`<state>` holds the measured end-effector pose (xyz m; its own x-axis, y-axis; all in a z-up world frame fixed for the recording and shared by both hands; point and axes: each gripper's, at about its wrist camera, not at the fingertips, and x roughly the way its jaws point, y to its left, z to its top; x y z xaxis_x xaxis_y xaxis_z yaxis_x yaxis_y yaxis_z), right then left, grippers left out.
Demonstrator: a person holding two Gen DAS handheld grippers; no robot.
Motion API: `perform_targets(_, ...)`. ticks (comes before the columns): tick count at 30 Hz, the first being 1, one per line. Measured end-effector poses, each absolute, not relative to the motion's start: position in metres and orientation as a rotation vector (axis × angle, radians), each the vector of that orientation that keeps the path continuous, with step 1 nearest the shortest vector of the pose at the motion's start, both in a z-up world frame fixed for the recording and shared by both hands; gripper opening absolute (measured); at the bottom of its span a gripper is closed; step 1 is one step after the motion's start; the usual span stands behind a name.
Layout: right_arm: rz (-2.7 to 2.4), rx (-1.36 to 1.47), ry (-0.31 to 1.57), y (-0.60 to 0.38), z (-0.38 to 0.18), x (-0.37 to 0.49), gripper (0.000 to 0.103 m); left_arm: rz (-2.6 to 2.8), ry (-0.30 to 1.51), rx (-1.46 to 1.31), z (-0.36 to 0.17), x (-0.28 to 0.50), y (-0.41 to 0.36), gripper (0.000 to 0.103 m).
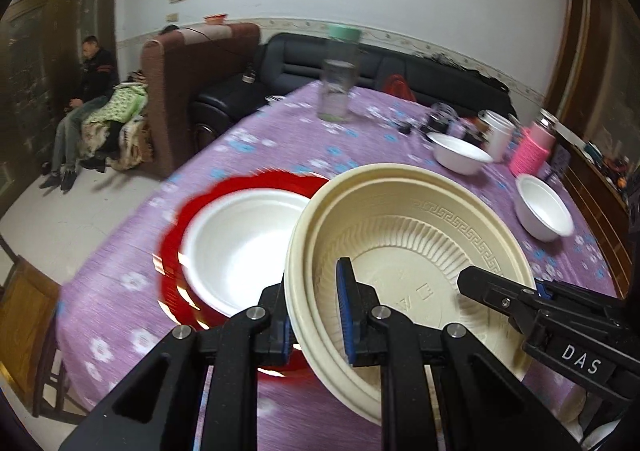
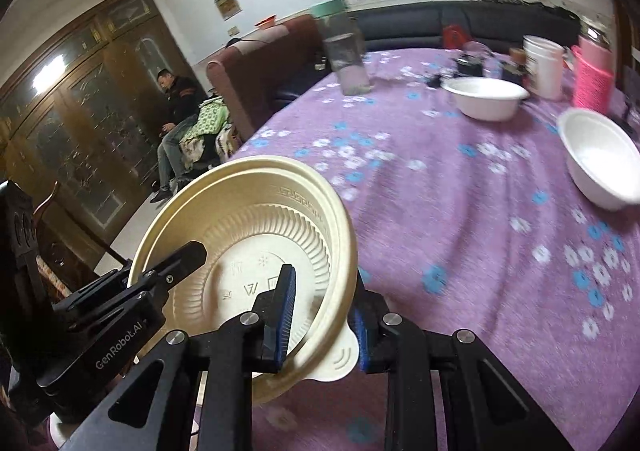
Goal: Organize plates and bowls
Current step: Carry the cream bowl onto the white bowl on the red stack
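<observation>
Purple flowered tablecloth [image 1: 280,147] under red plate [image 1: 176,235], two white bowls [image 1: 460,155] [image 1: 544,211], clear jar [image 1: 336,91], pink cup [image 1: 532,149].

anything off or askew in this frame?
Only the cream ribbed plastic bowl: it hangs tilted above the purple floral tablecloth, pinched on opposite rim edges by both the left gripper and the right gripper. No spills or damage visible.

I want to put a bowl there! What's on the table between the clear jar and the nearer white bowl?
Only flowered purple tablecloth lies between the clear jar and the white bowl; the right wrist view shows it.
</observation>
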<state>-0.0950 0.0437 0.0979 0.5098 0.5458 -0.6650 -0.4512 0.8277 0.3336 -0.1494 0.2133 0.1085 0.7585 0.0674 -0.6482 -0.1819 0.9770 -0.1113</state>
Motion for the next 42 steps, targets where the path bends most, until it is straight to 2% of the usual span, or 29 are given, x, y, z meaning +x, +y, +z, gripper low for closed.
perform_targets(7,0.665,0.06,0.82,0.108,0.111,-0.072,0.028,0.254,0.657,-0.155,0.123,-0.14,0.265,0.017)
perform_targets(13,0.679,-0.028,0.834,0.153,0.106,-0.057,0.028,0.32,0.695,-0.16,0.11,-0.121,0.295,0.017)
perform_targets(23,0.652,-0.047,0.901,0.163,0.079,-0.04,0.028,0.333,0.768,-0.141,0.086,-0.102,0.302,0.018)
perform_targets(26,0.651,-0.044,0.919,0.163,0.073,-0.038,0.028,0.342,0.775,-0.133,0.083,-0.1,0.3,0.023)
perform_targets(30,0.647,-0.054,0.919,0.165,0.072,-0.039,0.028,0.346,0.77,-0.13,0.084,-0.1,0.299,0.046)
perform_targets(32,0.648,-0.056,0.92,0.166,0.073,-0.039,0.028,0.34,0.754,-0.148,0.089,-0.105,0.301,0.05)
perform_targets(34,0.653,-0.055,0.918,0.166,0.075,-0.04,0.028,0.341,0.73,-0.176,0.096,-0.112,0.305,0.066)
perform_targets(36,0.655,-0.058,0.919,0.167,0.076,-0.041,0.028,0.347,0.71,-0.197,0.101,-0.118,0.31,0.069)
perform_targets(42,0.642,-0.05,0.935,0.167,0.075,-0.043,0.031,0.338,0.702,-0.244,0.105,-0.131,0.318,0.07)
